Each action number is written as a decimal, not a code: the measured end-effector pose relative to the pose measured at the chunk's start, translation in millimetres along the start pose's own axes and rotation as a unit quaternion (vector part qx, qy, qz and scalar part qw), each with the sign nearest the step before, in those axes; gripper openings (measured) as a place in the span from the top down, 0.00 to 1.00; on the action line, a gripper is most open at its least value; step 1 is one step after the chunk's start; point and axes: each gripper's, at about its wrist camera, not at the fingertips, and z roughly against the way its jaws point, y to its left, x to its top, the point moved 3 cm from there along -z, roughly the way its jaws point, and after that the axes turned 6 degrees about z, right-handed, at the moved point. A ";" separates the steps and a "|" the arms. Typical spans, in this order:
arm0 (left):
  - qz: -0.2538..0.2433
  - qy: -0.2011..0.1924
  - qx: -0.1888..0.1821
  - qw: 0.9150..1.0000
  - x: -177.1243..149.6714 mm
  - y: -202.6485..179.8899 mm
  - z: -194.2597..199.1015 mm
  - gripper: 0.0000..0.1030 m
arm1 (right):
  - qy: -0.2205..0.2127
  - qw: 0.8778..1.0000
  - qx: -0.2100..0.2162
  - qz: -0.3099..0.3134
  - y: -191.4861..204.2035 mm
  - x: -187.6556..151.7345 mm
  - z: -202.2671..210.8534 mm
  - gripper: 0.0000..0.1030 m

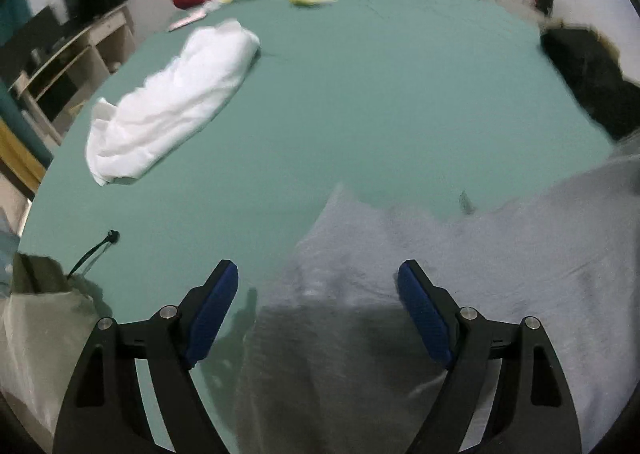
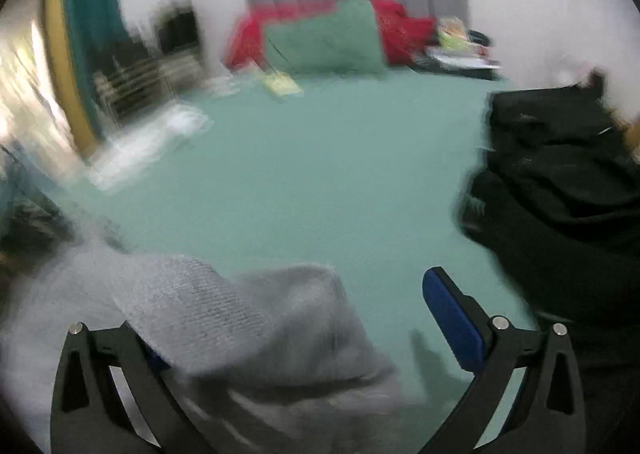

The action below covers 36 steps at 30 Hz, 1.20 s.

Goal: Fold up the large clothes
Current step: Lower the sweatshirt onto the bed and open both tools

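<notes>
We are holding the left gripper [image 1: 318,286] wide over the grey garment [image 1: 420,274], which is lying on the green bed [image 1: 360,93] below both grippers, with neither pad pressing it. We are keeping the right gripper [image 2: 296,318] wide too, grey cloth draping over its left finger. We are also logging a white bundle [image 1: 172,101] and black clothes [image 2: 560,181].

The right gripper [image 2: 320,318] stands with its jaws wide apart over the green bed sheet [image 2: 320,181] — grey cloth [image 2: 256,322] drapes across its left finger, blurred. A black garment [image 2: 560,189] heaps at the bed's right edge — pillows [image 2: 328,41] lie at the head.
</notes>
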 end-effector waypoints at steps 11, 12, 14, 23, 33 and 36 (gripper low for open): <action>0.106 -0.048 -0.046 0.992 -7.8 36.8 14.5 0.88 | 0.151 0.979 -0.115 -0.080 -44.3 -39.5 -23.2 0.00; 0.108 -0.040 -0.049 0.992 -7.6 37.4 12.3 0.87 | 0.156 0.976 -0.113 -0.105 -54.1 -43.4 -22.2 0.00; 0.113 -0.016 -0.060 0.992 -12.6 35.0 8.1 0.84 | 0.138 0.970 -0.105 -0.168 -73.3 -47.4 -15.5 0.00; 0.162 -0.037 -0.086 0.982 -56.4 72.1 66.2 0.40 | 0.092 0.977 -0.054 -0.186 -43.5 -50.4 26.3 0.00; 0.131 0.013 -0.099 0.986 -169.4 61.3 80.6 0.38 | 0.103 0.971 -0.030 -0.215 36.4 -139.0 99.2 0.05; 0.152 0.010 -0.118 0.981 -185.0 60.7 74.1 0.38 | 0.124 0.963 -0.002 -0.239 56.0 -175.3 107.8 0.41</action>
